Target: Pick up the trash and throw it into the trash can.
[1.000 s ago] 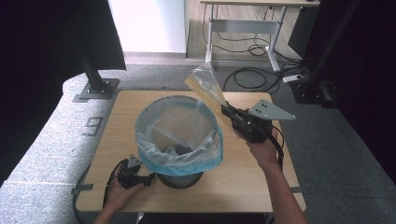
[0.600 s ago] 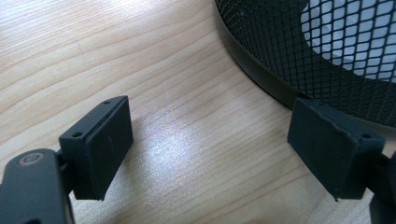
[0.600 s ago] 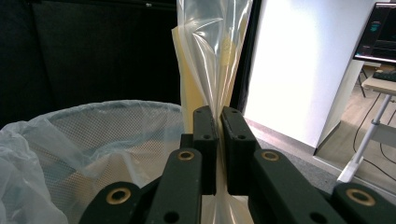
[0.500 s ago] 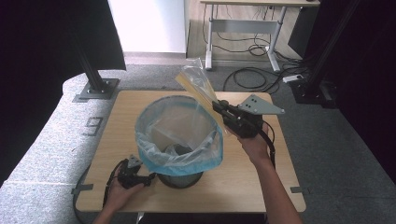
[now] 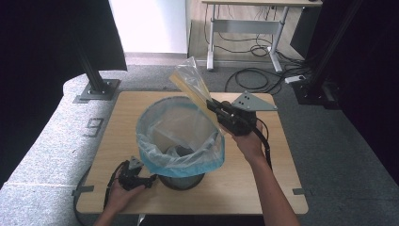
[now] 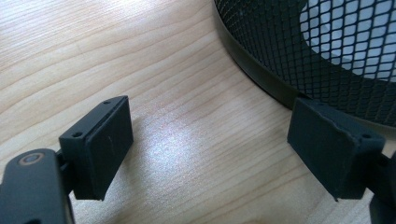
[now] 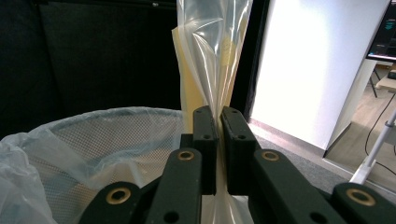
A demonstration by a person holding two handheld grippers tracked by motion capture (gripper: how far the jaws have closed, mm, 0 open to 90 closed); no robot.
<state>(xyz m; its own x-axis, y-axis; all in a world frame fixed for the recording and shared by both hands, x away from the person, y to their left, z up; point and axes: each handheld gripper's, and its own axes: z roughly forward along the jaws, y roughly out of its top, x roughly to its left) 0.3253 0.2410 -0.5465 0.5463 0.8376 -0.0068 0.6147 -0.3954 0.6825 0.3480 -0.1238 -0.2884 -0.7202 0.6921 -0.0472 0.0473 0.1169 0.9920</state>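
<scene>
Leftward toward the bin has gone the right gripper, fingers clamped on a clear bag slanting up beyond them. Left gripper fingers gape beside its base.

We record the desk as pale wood with a fine lengthwise grain. On it, the bin is black wire mesh with a plain black band at its base; its liner is translucent pale blue. Above the bin's far rim, the clear plastic bag shows a cream-yellow sheet inside. Both hand-held grippers, right and left, are matte black with brass-coloured rivets. The floor around the desk is speckled grey.
</scene>
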